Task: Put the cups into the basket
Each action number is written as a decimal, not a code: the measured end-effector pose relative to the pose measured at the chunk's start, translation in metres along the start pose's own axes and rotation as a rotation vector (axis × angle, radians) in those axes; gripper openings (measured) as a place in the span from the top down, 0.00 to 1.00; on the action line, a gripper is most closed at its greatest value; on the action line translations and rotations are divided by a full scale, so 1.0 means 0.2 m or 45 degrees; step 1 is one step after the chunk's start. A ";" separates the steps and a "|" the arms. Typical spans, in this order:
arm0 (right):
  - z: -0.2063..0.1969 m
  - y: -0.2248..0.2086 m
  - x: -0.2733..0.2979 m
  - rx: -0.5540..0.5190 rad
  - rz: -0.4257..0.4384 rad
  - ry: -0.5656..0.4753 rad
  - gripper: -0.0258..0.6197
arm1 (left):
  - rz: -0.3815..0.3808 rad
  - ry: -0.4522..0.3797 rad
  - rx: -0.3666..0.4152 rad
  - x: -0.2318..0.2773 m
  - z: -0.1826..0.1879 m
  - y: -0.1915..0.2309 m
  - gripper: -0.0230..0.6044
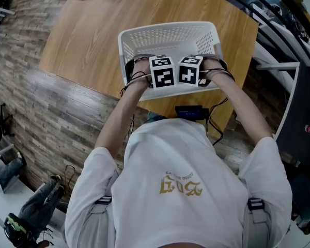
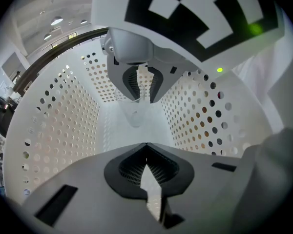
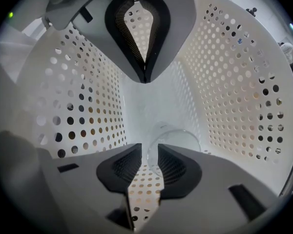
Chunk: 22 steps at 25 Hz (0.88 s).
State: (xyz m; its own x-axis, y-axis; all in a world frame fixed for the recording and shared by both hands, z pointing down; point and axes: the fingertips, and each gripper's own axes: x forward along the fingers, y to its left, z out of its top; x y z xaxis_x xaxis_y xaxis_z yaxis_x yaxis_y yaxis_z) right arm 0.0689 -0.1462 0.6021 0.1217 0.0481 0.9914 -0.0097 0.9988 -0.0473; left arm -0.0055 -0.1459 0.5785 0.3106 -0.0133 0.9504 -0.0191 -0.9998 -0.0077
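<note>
**Q:** While both tongs hang inside the white perforated basket (image 3: 234,82), where is the cup located?

**A:** The clear cup (image 3: 178,138) is laid on its side on the basket floor. Its rim is straddled, unpressed, by the parted right tongs (image 3: 147,150), the nearer pair. The left tongs (image 2: 146,147) are closed and empty. Withdrawal straight upward is indicated.

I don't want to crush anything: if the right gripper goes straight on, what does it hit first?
The cup: its wall stands between the right gripper's open jaws. Past it, probably the basket floor; depth is unclear.
</note>
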 end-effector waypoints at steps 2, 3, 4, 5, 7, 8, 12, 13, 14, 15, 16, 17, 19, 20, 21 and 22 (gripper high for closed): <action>0.00 0.00 -0.01 0.004 -0.003 0.001 0.82 | 0.007 -0.002 0.002 -0.01 0.01 0.00 0.95; -0.01 0.00 -0.01 0.005 -0.005 0.001 0.82 | 0.008 -0.006 0.001 -0.01 0.01 0.00 0.95; -0.01 0.00 -0.01 0.007 -0.008 0.001 0.82 | 0.007 -0.014 -0.002 -0.01 0.02 0.00 0.95; -0.01 0.00 -0.01 0.009 -0.009 -0.001 0.82 | 0.006 -0.021 -0.007 -0.01 0.03 0.00 0.95; -0.02 0.00 -0.01 0.015 -0.011 -0.002 0.81 | 0.005 -0.027 -0.008 -0.02 0.04 0.00 0.95; -0.02 0.00 -0.01 0.018 -0.010 -0.001 0.81 | 0.005 -0.027 -0.007 -0.02 0.03 0.00 0.95; -0.03 0.00 -0.01 0.016 0.000 -0.003 0.80 | 0.011 -0.030 -0.012 -0.03 0.03 0.00 0.95; -0.03 0.01 -0.01 0.015 0.001 -0.006 0.79 | 0.012 -0.031 -0.013 -0.03 0.03 0.00 0.95; -0.03 0.01 -0.01 0.016 0.000 -0.011 0.79 | 0.013 -0.031 -0.013 -0.03 0.03 0.00 0.95; -0.03 0.01 -0.02 0.018 -0.001 -0.015 0.79 | 0.014 -0.031 -0.014 -0.03 0.03 0.00 0.95; -0.04 0.00 -0.02 0.020 -0.001 -0.019 0.79 | 0.015 -0.031 -0.016 -0.03 0.03 0.00 0.95; -0.04 0.00 -0.02 0.022 -0.001 -0.023 0.79 | 0.015 -0.031 -0.017 -0.03 0.03 0.00 0.95; -0.04 0.00 -0.03 0.024 -0.004 -0.032 0.79 | 0.015 -0.031 -0.018 -0.04 0.03 0.00 0.95; -0.04 -0.01 -0.03 0.024 -0.006 -0.039 0.79 | 0.015 -0.032 -0.018 -0.04 0.03 0.00 0.95; -0.04 -0.01 -0.04 0.024 -0.006 -0.046 0.79 | 0.015 -0.034 -0.018 -0.04 0.03 0.00 0.95; -0.04 -0.01 -0.04 0.026 -0.003 -0.055 0.79 | 0.014 -0.036 -0.019 -0.03 0.03 0.00 0.95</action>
State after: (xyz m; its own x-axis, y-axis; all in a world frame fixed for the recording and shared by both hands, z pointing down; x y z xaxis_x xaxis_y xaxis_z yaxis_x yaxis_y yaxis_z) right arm 0.0761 -0.1480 0.5928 0.0786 0.0448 0.9959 -0.0301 0.9986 -0.0425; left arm -0.0018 -0.1460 0.5700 0.3372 -0.0250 0.9411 -0.0367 -0.9992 -0.0134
